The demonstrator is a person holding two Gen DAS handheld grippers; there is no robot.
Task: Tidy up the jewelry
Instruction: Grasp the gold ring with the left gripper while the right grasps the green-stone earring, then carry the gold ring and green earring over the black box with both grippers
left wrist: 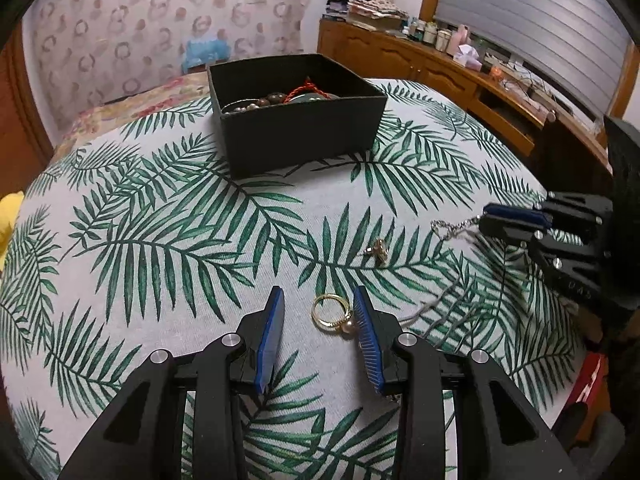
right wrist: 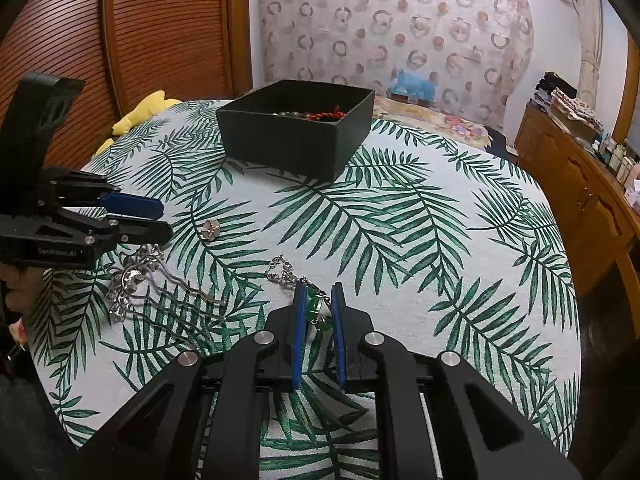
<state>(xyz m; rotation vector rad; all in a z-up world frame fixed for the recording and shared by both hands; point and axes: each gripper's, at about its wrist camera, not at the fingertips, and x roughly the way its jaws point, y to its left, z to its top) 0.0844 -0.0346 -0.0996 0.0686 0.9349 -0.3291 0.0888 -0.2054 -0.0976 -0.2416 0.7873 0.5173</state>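
Observation:
A black open box [left wrist: 296,120] with beads and a red cord stands at the far side of the leaf-print table; it also shows in the right wrist view [right wrist: 296,132]. My left gripper [left wrist: 318,300] is open around a gold ring with a pearl [left wrist: 332,314] lying on the cloth. My right gripper [right wrist: 318,292] is shut on a green jade pendant [right wrist: 318,312] with a silver chain [right wrist: 282,272]; the chain [left wrist: 452,227] trails from it in the left wrist view. A small flower earring [left wrist: 378,249] lies between.
A silver hair comb [right wrist: 136,280] lies left of the right gripper, under the left gripper's body [right wrist: 80,220]. A wooden sideboard [left wrist: 440,68] with clutter runs along the right wall. A yellow toy [right wrist: 140,114] sits at the table's far left edge.

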